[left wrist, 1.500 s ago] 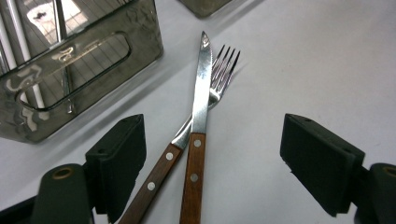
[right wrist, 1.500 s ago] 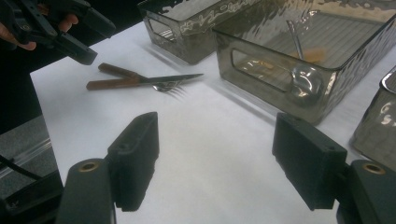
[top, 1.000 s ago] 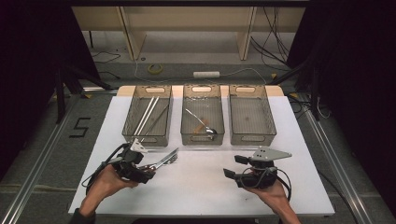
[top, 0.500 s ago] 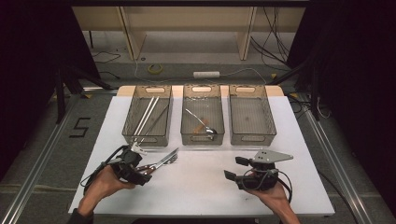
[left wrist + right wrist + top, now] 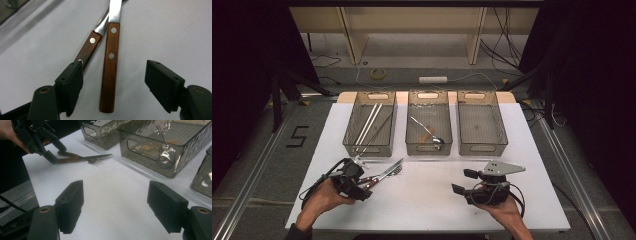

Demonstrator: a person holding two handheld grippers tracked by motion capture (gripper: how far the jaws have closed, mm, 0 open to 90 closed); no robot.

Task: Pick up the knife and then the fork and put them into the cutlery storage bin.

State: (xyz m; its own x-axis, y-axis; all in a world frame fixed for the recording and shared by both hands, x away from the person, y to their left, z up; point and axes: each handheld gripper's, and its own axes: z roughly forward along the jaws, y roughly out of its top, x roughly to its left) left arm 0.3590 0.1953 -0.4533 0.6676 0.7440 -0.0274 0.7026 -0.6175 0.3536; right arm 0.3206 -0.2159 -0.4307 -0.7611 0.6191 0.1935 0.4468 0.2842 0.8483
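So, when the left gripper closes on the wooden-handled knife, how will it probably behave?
The knife looks stiff: riveted wood handle, flat steel blade, so it should not bend. The flat handle lies low on the table, so it probably slides rather than rolls. The fork lies beside it, seemingly under the blade, and may get dragged along.

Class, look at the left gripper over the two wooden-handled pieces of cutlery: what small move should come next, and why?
Probably close the left gripper on the knife. Its jaws have just been closing, yet the pads do not touch it. The knife handle lies between them, and the fork handle runs under the left jaw, so centring first might avoid catching both.
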